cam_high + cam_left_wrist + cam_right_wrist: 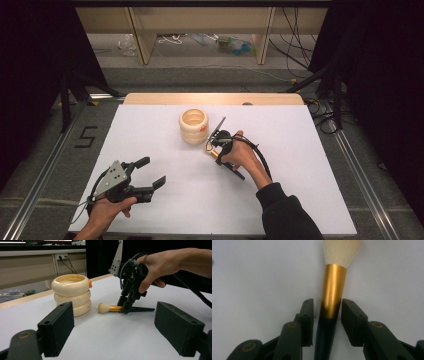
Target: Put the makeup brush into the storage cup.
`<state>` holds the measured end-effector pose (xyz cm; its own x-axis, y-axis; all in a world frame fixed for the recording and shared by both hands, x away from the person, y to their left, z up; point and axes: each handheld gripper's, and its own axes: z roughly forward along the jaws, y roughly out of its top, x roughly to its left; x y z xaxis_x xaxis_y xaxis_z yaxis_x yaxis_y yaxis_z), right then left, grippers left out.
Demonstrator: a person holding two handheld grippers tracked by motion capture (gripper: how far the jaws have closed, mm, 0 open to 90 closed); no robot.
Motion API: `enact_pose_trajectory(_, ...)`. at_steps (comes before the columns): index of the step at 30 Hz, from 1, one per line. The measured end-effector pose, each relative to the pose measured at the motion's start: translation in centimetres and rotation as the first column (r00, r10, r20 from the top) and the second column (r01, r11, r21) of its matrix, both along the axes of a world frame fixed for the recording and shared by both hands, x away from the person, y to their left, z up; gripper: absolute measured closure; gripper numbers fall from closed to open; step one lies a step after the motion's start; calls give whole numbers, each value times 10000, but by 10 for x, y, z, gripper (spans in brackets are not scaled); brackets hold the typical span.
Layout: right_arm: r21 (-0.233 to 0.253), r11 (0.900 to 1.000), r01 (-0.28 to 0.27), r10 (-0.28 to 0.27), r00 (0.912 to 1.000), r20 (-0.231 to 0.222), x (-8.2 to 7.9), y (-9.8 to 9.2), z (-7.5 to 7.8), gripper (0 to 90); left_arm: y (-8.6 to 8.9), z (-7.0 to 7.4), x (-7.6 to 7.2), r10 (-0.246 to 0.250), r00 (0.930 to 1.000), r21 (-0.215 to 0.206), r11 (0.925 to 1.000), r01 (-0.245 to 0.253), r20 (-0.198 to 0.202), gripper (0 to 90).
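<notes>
A makeup brush (212, 149) with a cream head, gold ferrule and black handle lies flat on the white table (300, 175), just right of a cream ringed pot (193, 125). My right gripper (215, 150) points down over it. In the right gripper view the jaws straddle the brush (333, 290) at the ferrule's lower end; my right gripper (327, 303) is open, with a narrow gap at one jaw. My left gripper (152, 171) hovers open and empty at the near left. From the left gripper view (117, 325) I see the brush (110, 308), the pot (72, 297) and the right gripper (125, 308).
A small orange knob (202, 128) sticks out of the pot's right side. The right gripper's cable (262, 160) loops along the person's forearm. The table's far edge is a wooden strip (215, 98). Metal rails run along both sides of the table.
</notes>
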<state>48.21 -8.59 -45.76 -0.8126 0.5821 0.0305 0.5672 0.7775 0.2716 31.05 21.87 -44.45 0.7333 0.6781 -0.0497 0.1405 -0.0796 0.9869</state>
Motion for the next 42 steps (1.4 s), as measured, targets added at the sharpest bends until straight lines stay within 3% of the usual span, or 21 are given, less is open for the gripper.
enact_pose_trajectory(8, -166, 9999, 18, -17, 10000, 78, 1, 2, 0, 691, 0, 1, -1, 77, 9999, 33, 10000, -77, -81, 162)
enact_pose_trajectory(28, -691, 9976, -33, 36, 10000, 42, 1, 9, 1, 731, 0, 1, -2, 86, 9999, 27, 10000, -86, -85, 162)
enact_pose_trajectory(42, -1039, 9936, -436, 465, 9986, 259, -1, 15, 1, 736, 1, 1, -1, 45, 10000, 68, 10000, -45, 2, 163)
